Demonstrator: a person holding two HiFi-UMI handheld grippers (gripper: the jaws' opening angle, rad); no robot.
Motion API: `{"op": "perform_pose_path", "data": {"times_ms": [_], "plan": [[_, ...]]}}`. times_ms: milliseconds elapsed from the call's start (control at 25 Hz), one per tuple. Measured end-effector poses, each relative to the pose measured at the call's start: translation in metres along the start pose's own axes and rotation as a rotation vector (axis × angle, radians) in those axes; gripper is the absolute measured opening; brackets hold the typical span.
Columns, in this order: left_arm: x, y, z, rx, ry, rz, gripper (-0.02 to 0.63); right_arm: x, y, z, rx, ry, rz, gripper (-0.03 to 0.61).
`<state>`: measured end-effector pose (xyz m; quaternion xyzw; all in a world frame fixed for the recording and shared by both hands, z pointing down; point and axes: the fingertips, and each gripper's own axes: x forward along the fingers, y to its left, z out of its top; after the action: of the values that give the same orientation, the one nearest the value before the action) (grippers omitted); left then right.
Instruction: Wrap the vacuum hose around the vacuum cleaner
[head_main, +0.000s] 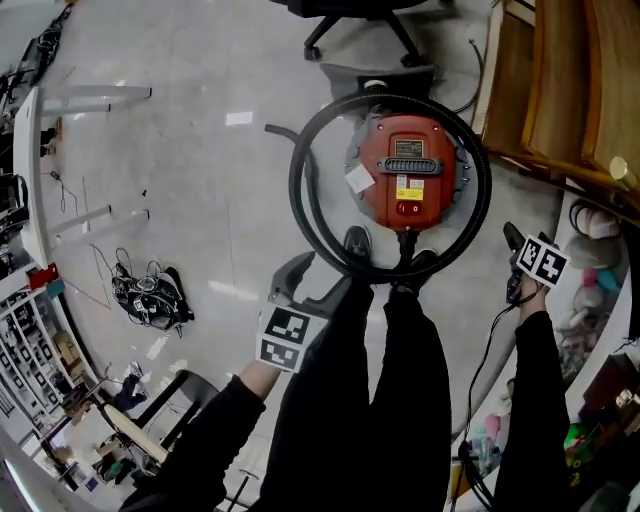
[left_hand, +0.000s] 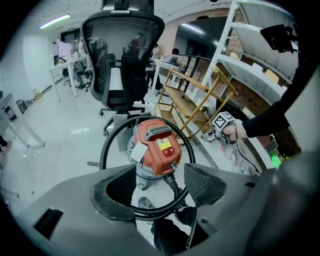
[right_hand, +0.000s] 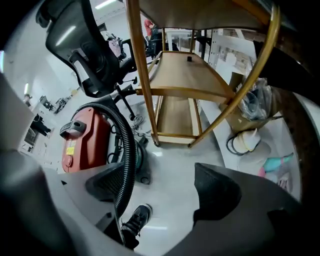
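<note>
A red vacuum cleaner (head_main: 405, 175) stands on the floor in front of my feet. Its black ribbed hose (head_main: 300, 190) lies in a wide loop around the body and joins it at the near side. My left gripper (head_main: 310, 280) hangs above the loop's near left part, jaws open with nothing between the pads. In the left gripper view (left_hand: 157, 190) the vacuum cleaner (left_hand: 157, 147) and hose (left_hand: 155, 211) show far below between the jaws. My right gripper (head_main: 512, 240) is to the right of the loop, open. In its own view (right_hand: 160, 185) the hose (right_hand: 127, 150) runs along the left jaw's inner edge.
A black office chair (head_main: 360, 25) stands just beyond the vacuum cleaner. A wooden shelf rack (head_main: 560, 90) is close on the right. A bundle of cables (head_main: 150, 295) lies on the floor to the left, by white table legs (head_main: 90, 95). My shoes (head_main: 357, 243) touch the loop's near side.
</note>
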<state>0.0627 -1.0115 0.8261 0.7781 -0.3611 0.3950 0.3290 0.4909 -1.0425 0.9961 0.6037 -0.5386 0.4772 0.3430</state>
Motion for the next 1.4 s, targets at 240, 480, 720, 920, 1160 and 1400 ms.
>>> {"op": "perform_pose_path", "data": {"times_ms": [240, 480, 720, 920, 1160, 1400], "plan": [[-0.032, -0.031, 0.017, 0.005, -0.025, -0.006, 0.311, -0.047, 0.026, -0.022, 0.005, 0.013, 0.119, 0.442], [-0.102, -0.06, 0.045, 0.043, -0.064, 0.023, 0.311, -0.122, 0.087, -0.034, 0.112, -0.03, 0.246, 0.44], [-0.17, -0.082, 0.048, 0.056, -0.073, 0.067, 0.311, -0.204, 0.159, -0.036, 0.045, -0.046, 0.434, 0.44], [-0.212, -0.088, 0.07, 0.048, -0.131, 0.105, 0.311, -0.261, 0.18, 0.001, 0.082, -0.13, 0.538, 0.439], [-0.232, -0.111, 0.091, 0.066, -0.187, 0.098, 0.311, -0.324, 0.191, 0.03, 0.066, -0.237, 0.594, 0.439], [-0.248, -0.135, 0.109, 0.107, -0.226, 0.046, 0.311, -0.371, 0.203, 0.035, 0.047, -0.28, 0.615, 0.438]]}}
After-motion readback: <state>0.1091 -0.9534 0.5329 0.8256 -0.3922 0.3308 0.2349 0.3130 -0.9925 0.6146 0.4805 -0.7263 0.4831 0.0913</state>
